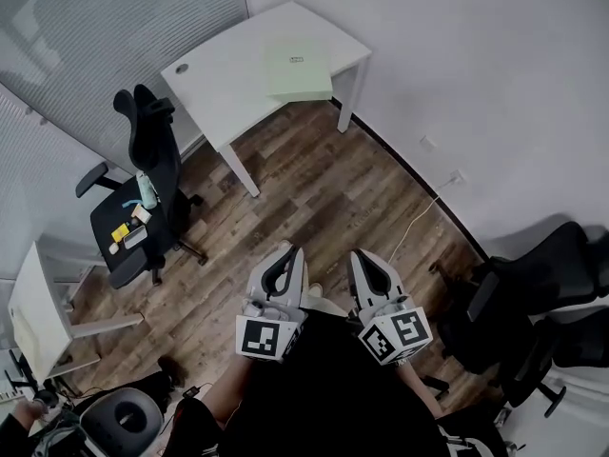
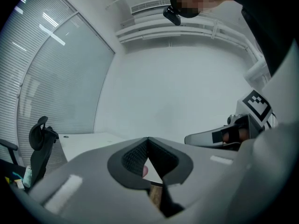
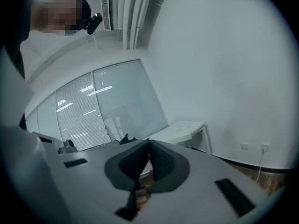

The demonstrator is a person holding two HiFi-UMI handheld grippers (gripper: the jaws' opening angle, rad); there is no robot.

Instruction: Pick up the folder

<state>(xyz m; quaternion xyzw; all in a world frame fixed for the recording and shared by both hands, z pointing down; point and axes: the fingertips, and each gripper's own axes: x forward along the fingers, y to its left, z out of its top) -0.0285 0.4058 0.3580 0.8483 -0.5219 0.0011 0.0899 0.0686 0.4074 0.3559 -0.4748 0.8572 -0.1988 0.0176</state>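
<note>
Jaws together (empty): left gripper, right gripper abreast, roughly level.

A white desk is standing in the corner on a wood floor, with blinds running along one side. A black chair is sitting near it, small items lying on its seat. A cable is trailing from a wall socket across the floor, and more black chairs are crowding the right edge

Folder: one. White desks: two. Black office chairs: three at least. White cable: one. Grippers: two, left gripper, right gripper.
</note>
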